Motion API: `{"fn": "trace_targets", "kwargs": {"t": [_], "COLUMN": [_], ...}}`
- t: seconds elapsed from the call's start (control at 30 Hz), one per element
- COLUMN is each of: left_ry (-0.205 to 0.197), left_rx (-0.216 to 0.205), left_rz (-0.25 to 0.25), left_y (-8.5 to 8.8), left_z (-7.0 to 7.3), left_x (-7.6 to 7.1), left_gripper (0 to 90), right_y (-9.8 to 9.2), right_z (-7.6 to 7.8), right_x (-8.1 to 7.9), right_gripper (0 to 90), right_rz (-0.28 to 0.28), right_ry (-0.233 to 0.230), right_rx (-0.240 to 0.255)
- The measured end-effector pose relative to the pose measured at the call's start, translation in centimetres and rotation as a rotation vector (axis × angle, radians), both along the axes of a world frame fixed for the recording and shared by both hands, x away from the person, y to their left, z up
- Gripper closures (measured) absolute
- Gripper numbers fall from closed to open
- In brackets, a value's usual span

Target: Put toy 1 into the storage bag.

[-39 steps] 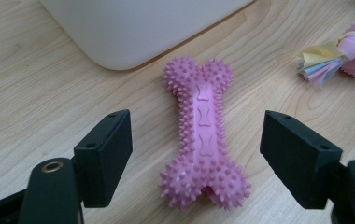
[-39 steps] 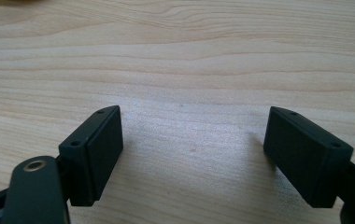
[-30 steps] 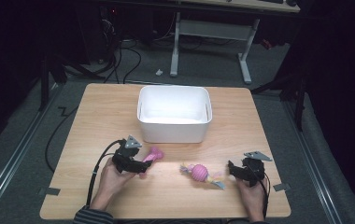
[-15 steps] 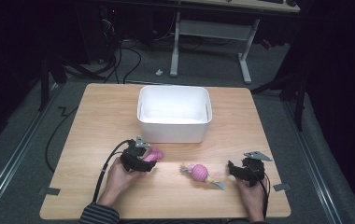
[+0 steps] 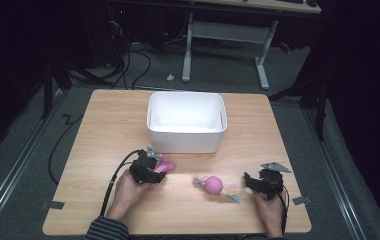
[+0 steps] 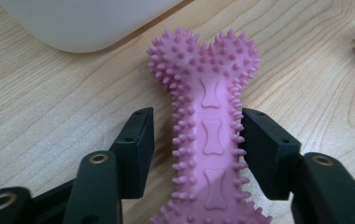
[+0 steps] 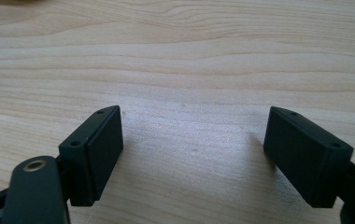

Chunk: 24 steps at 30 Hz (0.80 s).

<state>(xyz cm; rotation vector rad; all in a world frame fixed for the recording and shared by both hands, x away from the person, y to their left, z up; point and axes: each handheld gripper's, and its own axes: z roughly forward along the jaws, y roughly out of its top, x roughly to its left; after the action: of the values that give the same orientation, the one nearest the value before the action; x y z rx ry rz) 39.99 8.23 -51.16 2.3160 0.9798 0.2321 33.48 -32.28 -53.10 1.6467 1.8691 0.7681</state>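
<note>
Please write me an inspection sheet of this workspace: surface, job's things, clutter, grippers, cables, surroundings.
Surface: wooden table, tape tabs at its front corners.
Job's things: pink spiky bone toy lying flat; white bin behind it.
Clutter: pink ball rope toy mid-front.
Grippers: left gripper, jaws just been closing around the bone, one side touching, the other with a gap; right gripper open over bare wood.
Cables: black cable trailing from left gripper.
Surroundings: dark floor, desk legs, more cables.

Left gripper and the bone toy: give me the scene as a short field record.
left gripper: jaws have just been closing around the pink spiky bone toy; right pad at its spikes, a gap left of it
bone toy: flat on the wooden table, near the white bin
right gripper: open, nothing between its jaws
ball rope toy: on the table between the two grippers
bin: nothing seen inside
</note>
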Motion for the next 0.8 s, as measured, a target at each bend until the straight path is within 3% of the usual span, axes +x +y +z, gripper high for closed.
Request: {"fn": "trace_targets", "kwargs": {"t": [0.27, 0.47, 0.8], "left_ry": [-0.004, -0.009, -0.049], "left_rx": [-0.003, 0.010, -0.007], "left_rz": [-0.017, -0.028, -0.057], "left_y": [-0.1, -0.2, -0.1], "left_z": [0.2, 0.3, 1.1], "left_x": [-0.2, -0.4, -1.2], "left_gripper": [56.5, 58.0, 58.3], "right_y": [0.0, 0.0, 0.0], "right_z": [0.0, 0.0, 0.0], "right_x": [0.0, 0.0, 0.0], "right_gripper": [19.9, 19.8, 19.8], "right_rz": [0.000, 0.001, 0.004], "right_ry": [0.000, 0.001, 0.001], "right_rx": [0.000, 0.001, 0.001]}}
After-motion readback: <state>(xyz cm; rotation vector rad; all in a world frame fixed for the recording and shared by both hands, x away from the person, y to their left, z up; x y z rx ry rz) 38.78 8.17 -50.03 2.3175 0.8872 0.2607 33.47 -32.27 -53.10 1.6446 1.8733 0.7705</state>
